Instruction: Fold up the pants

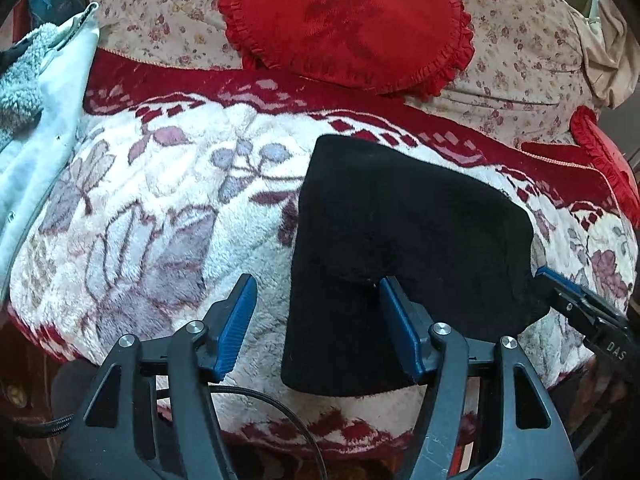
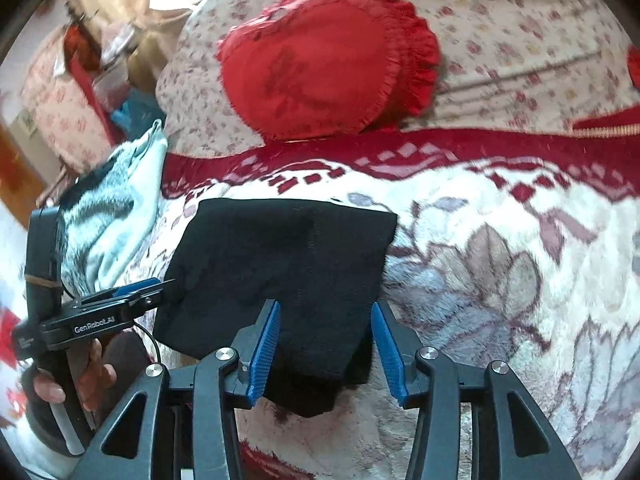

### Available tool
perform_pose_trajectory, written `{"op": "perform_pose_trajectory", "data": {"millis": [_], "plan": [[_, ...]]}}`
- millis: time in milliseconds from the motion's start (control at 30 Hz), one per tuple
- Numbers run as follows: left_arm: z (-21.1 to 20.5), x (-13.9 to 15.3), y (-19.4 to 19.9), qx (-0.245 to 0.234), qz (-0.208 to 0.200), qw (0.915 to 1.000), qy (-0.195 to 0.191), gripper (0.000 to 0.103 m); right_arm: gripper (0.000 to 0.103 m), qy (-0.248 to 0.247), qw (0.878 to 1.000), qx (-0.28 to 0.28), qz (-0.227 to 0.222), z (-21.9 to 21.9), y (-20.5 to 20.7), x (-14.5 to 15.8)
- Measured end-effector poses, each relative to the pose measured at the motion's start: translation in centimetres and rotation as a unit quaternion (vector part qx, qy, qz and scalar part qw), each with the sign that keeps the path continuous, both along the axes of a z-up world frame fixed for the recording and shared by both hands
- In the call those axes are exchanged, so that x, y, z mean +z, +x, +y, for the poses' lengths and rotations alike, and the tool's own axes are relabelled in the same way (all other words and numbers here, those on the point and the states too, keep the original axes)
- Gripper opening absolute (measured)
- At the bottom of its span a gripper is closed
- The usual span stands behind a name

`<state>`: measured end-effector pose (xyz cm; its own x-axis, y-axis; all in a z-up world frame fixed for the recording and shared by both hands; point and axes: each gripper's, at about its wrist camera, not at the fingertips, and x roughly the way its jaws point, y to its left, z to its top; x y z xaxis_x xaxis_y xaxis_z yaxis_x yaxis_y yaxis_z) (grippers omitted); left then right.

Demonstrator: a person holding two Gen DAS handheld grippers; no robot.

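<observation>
1. The left gripper (image 1: 316,328) is standing wide open, gripping nothing; its right pad is touching the near left part of the black pants (image 1: 400,248).
2. The right gripper (image 2: 324,352) is also gaping wide, straddling the pants' near right corner without pinching it.
3. The pants are lying folded into a compact block on the floral blanket (image 1: 160,216) covering the bed, toward its near edge.
4. Folding is looking nearly finished; next would probably be a last fold or smoothing, which calls for closing on a near corner.
5. A red cushion (image 1: 344,24) is resting toward the bed's far edge.
</observation>
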<state>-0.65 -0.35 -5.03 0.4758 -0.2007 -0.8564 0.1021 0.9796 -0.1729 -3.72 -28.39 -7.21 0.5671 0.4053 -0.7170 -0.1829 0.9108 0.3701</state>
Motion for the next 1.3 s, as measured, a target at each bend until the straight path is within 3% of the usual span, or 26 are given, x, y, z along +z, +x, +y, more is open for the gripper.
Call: {"op": "perform_pose_trajectory", "data": {"millis": [367, 433, 600, 767, 800, 833, 1000, 1200, 1300], "plan": [[0.5, -0.9, 1.9, -0.015, 0.016, 0.9990, -0.040, 0.064, 0.050, 0.116, 0.993, 0.003, 0.039, -1.5, 1.6, -3.4], [0.6, -1.3, 2.4, -0.014, 0.021, 0.9985, -0.049, 0.074, 0.052, 0.129, 0.991, 0.008, 0.041, -1.4, 2.0, -3.9], [1.0, -2.4, 3.3, -0.011, 0.035, 0.9957, -0.085, 0.077, 0.055, 0.154, 0.987, 0.019, 0.038, -0.9, 3.0, -5.0], [0.5, -3.0, 3.5, -0.013, 0.043, 0.9932, -0.108, 0.077, 0.056, 0.138, 0.990, 0.022, 0.025, 0.1, 3.3, -4.8], [0.3, -2.9, 3.4, -0.014, 0.042, 0.9932, -0.107, 0.074, 0.055, 0.126, 0.992, 0.021, 0.019, 0.4, 3.2, -4.7], [0.1, -2.8, 3.3, -0.017, 0.041, 0.9929, -0.110, 0.064, 0.051, 0.118, 0.993, 0.022, 0.015, 0.6, 3.1, -4.5], [-0.9, -1.0, 3.2, -0.034, 0.026, 0.9952, -0.088, 0.046, 0.039, 0.096, 0.995, 0.030, -0.009, 0.9, 2.9, -2.5], [-1.5, 2.7, 6.0, -0.035, -0.021, 0.9957, -0.084, 0.045, 0.039, 0.075, 0.995, 0.028, -0.057, 0.9, 4.8, 1.1], [-2.0, 3.1, 8.3, -0.028, -0.031, 0.9965, -0.073, 0.045, 0.039, 0.060, 0.995, 0.022, -0.073, 1.1, 7.1, 2.1]]}}
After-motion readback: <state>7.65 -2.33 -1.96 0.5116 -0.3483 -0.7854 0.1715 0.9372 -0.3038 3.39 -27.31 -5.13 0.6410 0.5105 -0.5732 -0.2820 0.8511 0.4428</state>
